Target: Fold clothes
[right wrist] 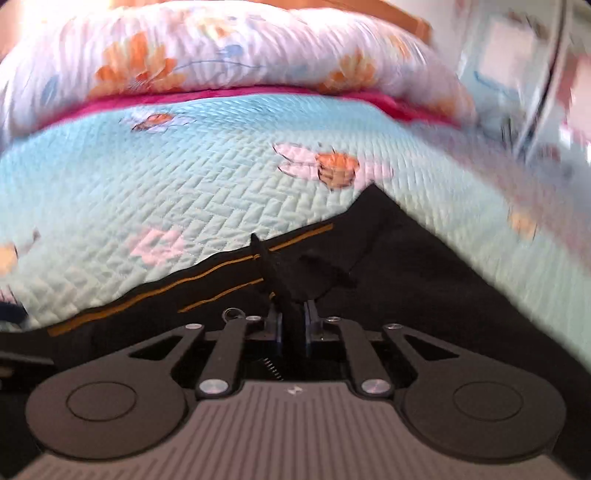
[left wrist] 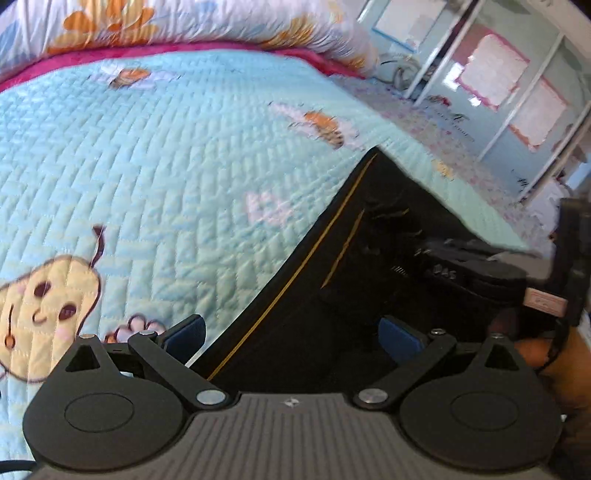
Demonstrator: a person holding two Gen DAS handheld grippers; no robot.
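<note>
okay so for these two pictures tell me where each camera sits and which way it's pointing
Left wrist view: sits on the left gripper, low over the bed, looking forward across the blue quilt toward the floral pillow; its open fingers, the right gripper and a hand show.
Right wrist view: sits on the right gripper, facing the same way; its fingers are shut on the black garment.
Both share the quilt, the pillow and the yellow-striped black garment.

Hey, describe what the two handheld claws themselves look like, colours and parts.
Both look alike: the left claw and right claw have a grey ribbed body with a small logo, two black round discs, black link arms with silver pivot screws, and blue finger pads. A small coil spring shows on the right one.
</note>
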